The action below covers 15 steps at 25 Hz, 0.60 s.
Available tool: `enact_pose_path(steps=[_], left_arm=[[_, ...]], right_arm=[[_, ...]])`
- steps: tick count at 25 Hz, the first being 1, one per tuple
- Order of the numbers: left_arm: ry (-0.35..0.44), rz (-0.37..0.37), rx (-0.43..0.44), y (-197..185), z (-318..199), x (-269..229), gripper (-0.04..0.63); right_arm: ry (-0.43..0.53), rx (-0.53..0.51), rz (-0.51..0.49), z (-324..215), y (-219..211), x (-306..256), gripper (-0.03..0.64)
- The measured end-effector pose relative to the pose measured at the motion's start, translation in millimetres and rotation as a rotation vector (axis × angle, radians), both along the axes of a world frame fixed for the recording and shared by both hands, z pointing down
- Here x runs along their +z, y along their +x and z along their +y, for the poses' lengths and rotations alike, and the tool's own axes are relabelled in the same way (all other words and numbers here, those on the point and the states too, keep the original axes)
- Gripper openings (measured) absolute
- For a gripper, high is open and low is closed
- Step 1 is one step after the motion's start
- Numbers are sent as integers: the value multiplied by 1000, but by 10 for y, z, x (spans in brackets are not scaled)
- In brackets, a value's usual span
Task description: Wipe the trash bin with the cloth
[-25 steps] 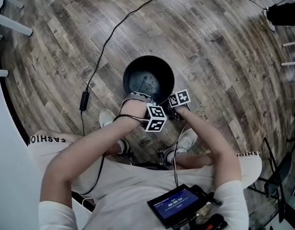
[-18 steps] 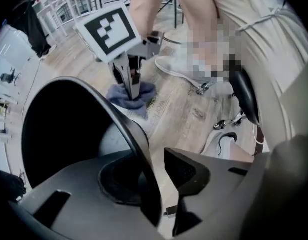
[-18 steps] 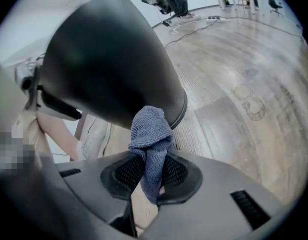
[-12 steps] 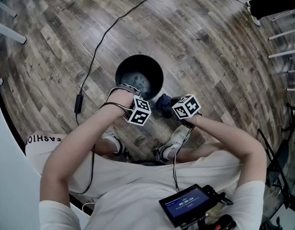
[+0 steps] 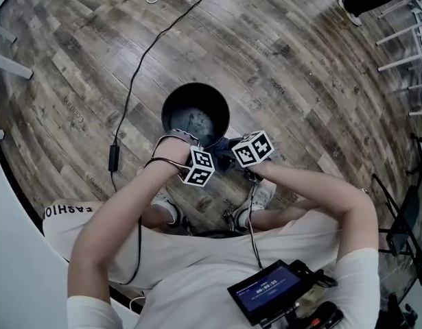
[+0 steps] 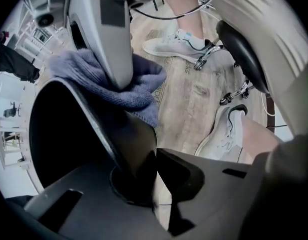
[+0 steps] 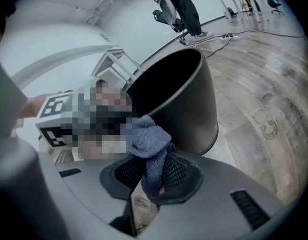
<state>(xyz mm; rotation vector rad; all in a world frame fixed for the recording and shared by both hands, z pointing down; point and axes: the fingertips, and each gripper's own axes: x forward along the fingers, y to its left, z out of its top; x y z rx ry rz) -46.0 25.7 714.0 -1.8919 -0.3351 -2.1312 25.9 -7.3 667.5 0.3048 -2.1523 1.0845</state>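
1 cloth (image 7: 149, 143) between right tongs (image 7: 148, 186)

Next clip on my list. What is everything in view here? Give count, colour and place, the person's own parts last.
trash bin: one, black, upright on the floor before the person's feet.
cloth: one, blue-grey, at the bin's near side by its rim.
cable: one, black, on the floor left of the bin.
stool: one, black seat, under the person.
floor: one, grey-brown planks, underneath everything.
screen device: one, black with blue display, at the person's chest.
shoes: two, white, on the floor behind the bin.
left hand-held gripper: one, grey, jaws just closed on the bin's rim.
right hand-held gripper: one, grey, shut on the cloth.
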Motion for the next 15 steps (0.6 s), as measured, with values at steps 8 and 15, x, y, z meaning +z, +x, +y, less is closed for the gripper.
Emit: enact_pose_path(steps=[8, 15], left_arm=[[-14, -10, 5, 43, -16, -3, 32], [-32, 3, -16, 69, 0, 9, 32]], right_arm=[[-10, -20, 125, -178, 136, 1013, 75], [-57, 122, 186, -261, 202, 1837, 75]])
